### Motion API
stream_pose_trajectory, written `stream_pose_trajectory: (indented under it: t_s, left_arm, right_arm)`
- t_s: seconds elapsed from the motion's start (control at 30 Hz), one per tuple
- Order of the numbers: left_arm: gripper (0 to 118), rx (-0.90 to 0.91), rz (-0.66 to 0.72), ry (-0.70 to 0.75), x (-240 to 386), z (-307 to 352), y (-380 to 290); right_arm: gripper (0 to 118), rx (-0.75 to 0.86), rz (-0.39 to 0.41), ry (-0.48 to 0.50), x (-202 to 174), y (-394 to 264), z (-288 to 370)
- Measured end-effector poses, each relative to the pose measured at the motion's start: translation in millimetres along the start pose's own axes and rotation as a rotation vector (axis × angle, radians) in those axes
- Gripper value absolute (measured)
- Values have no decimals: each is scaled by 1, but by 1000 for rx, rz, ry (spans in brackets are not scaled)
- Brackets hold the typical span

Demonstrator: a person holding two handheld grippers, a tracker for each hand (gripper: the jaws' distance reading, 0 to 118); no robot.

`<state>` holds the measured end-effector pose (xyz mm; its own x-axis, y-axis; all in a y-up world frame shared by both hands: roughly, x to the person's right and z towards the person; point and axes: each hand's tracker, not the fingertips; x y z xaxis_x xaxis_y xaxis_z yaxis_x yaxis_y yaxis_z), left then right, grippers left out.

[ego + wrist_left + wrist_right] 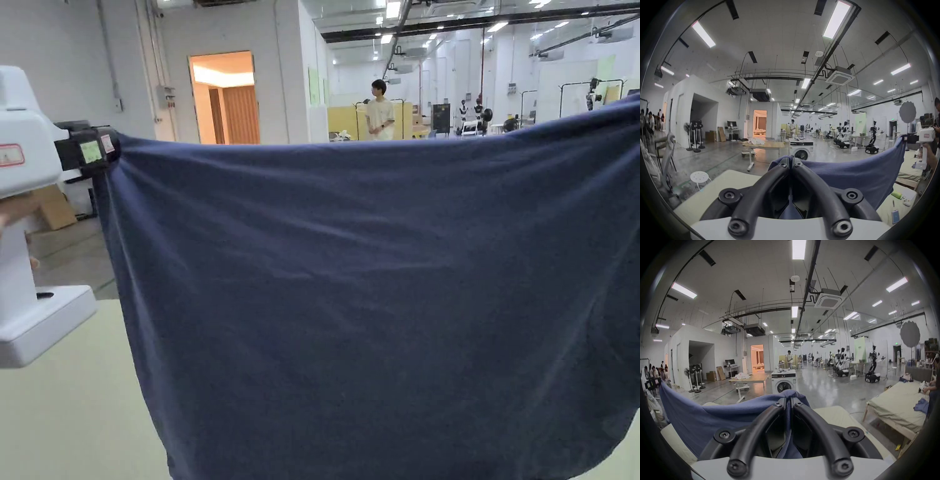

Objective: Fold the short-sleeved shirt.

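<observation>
raised shirt (375, 300) blocks front, table (69, 412) beneath

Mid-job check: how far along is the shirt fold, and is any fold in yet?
Done: both pickups. The left gripper and right gripper are each shut on an edge of the navy shirt. In hand: the shirt is held up, spread wide between them above the pale table, its lower part reaching toward the surface. Left: no fold shows yet; it has to be laid flat and all the folds made.
</observation>
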<state>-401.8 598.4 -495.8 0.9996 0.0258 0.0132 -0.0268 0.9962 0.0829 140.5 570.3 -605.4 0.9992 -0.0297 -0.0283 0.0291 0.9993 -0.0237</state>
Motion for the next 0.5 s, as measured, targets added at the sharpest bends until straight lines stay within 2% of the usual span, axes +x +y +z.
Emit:
stream_pose_trajectory:
  t_s: [0.13,0.5]
  left_arm:
    - [0,3,-70,48,9,-43,12]
    - [0,-30,-42,124,5,-139,14]
  right_arm:
    - [2,-10,64,-45,-18,24,-33]
    - [2,-17,52,-127,-39,44,-117]
